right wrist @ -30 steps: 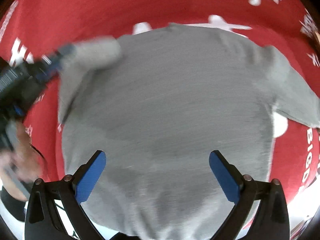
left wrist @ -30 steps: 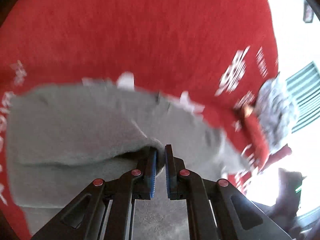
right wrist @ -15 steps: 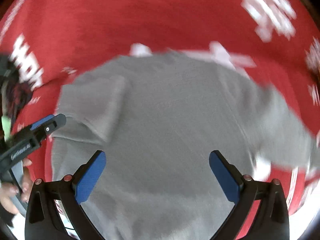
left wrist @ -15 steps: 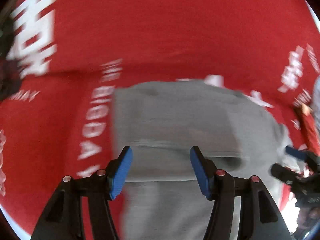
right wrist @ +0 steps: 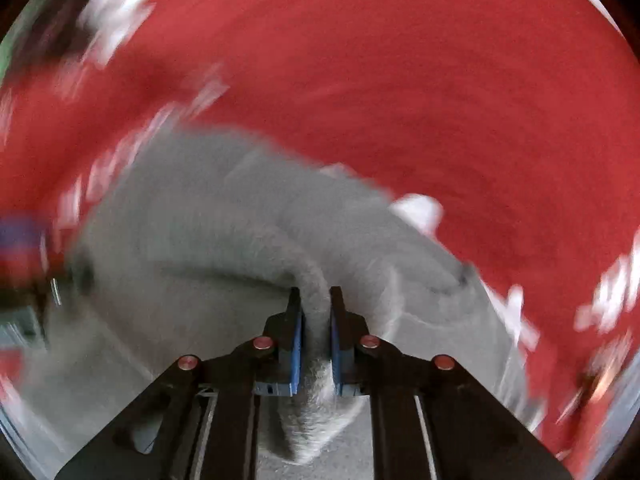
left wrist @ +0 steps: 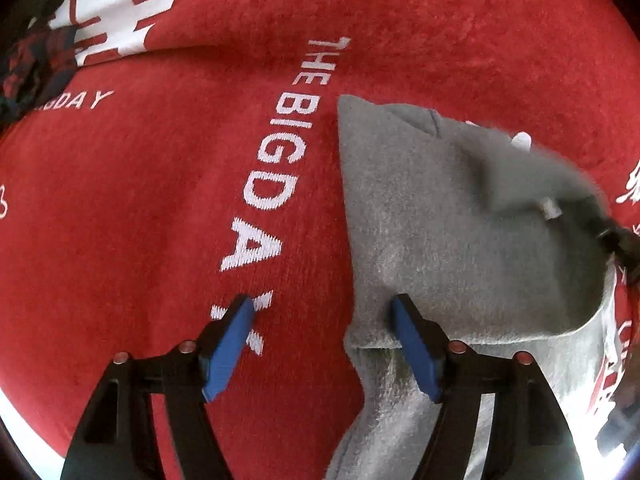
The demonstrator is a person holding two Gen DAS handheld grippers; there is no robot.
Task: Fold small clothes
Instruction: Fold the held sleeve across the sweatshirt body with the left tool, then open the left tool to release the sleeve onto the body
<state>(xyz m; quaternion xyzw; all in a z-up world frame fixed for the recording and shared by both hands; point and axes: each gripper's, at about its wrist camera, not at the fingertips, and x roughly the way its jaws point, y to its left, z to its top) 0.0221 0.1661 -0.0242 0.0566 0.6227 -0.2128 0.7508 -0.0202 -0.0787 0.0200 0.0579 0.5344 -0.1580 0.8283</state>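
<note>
A small grey shirt [left wrist: 452,236] lies on a red blanket [left wrist: 160,200], its left side folded over the body. My left gripper [left wrist: 320,320] is open and empty, straddling the shirt's folded left edge, its right finger over the cloth. My right gripper [right wrist: 315,312] is shut on a fold of the grey shirt [right wrist: 224,216] and holds it lifted over the body; that view is motion-blurred. In the left wrist view my right gripper [left wrist: 616,236] shows at the right edge, with grey cloth hanging from it.
The red blanket bears white lettering "THE BIG DAY" [left wrist: 272,184] left of the shirt. A dark plaid cloth [left wrist: 32,68] lies at the far left edge. A bright floor area [left wrist: 616,444] shows beyond the blanket's right edge.
My left gripper let go of the folded left side, opened and drew left. My right gripper closed on the shirt's right side and is swinging it over the body.
</note>
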